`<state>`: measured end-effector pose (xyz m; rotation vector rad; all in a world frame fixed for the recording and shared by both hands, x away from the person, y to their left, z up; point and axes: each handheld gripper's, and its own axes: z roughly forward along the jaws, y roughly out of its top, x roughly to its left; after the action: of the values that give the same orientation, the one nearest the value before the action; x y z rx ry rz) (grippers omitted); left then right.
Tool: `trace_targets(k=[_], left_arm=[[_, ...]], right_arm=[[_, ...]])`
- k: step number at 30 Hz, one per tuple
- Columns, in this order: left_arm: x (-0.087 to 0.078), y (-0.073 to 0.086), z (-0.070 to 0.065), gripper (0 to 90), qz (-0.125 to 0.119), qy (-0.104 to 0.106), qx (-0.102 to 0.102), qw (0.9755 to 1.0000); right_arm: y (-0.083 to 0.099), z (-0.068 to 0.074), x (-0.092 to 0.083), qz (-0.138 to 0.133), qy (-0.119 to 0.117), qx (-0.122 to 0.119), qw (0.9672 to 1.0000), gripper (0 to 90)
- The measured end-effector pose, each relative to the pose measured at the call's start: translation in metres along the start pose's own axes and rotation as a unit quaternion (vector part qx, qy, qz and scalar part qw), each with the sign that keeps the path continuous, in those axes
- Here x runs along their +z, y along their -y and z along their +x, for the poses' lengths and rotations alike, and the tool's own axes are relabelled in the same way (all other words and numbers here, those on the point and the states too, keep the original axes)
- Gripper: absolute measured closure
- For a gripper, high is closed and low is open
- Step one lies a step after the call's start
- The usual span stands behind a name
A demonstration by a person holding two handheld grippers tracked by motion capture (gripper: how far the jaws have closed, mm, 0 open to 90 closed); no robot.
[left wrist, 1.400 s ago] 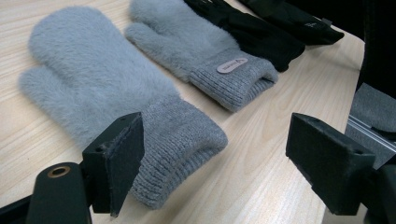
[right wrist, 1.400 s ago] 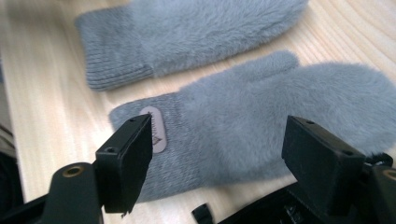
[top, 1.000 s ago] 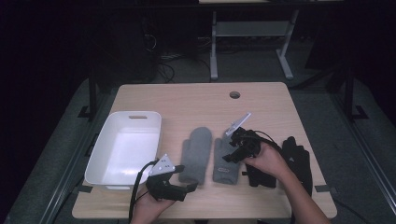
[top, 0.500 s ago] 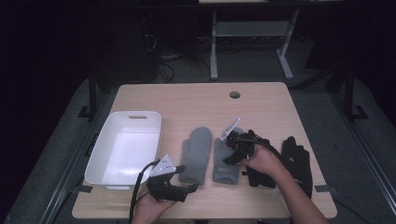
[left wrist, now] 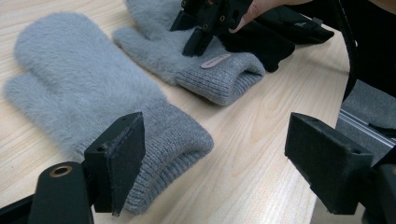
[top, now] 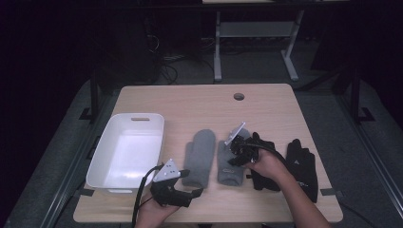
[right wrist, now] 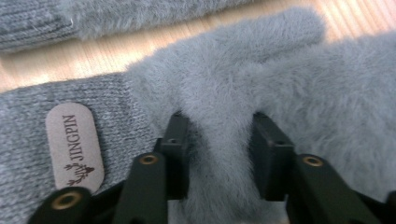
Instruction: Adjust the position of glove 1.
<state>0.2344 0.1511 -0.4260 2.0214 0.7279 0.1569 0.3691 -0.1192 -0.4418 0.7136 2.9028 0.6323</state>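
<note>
Mitten (right wrist: 224, 116) on the right of the grey pair is lying mid-table beside black gloves (top: 299, 164); I am pinching a ridge of its fluffy back with my right gripper (right wrist: 218, 144), whose jaws have just been closing on it. Soft, light, floppy, I am judging. Left gripper (left wrist: 215, 154) is hanging wide open, empty.

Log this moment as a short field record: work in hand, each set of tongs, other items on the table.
work in hand: right tongs pinching a fold of the fluffy grey mitten with the label; jaws have just been closing
left tongs: open, at the cuff of the second fluffy grey mitten, not gripping
other items: white plastic tub, black gloves, wooden table
</note>
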Motion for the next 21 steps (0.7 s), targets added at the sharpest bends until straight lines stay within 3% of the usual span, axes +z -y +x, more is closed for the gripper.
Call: trace_targets(k=[4,9,21], left_arm=[[0.0,0.0,0.0,20.0,0.002,0.0,0.003,1.0],[-0.001,0.0,0.001,20.0,0.003,-0.001,0.005,1.0],[-0.007,-0.001,0.0,19.8,-0.01,-0.005,0.002,0.9999]], right_arm=[[0.0,-0.001,-0.001,-0.003,-0.006,0.003,1.0,73.0],[0.0,0.002,-0.003,-0.002,0.004,-0.006,1.0,79.6],[0.0,0.007,-0.023,-0.019,0.003,-0.003,0.9998,82.7]])
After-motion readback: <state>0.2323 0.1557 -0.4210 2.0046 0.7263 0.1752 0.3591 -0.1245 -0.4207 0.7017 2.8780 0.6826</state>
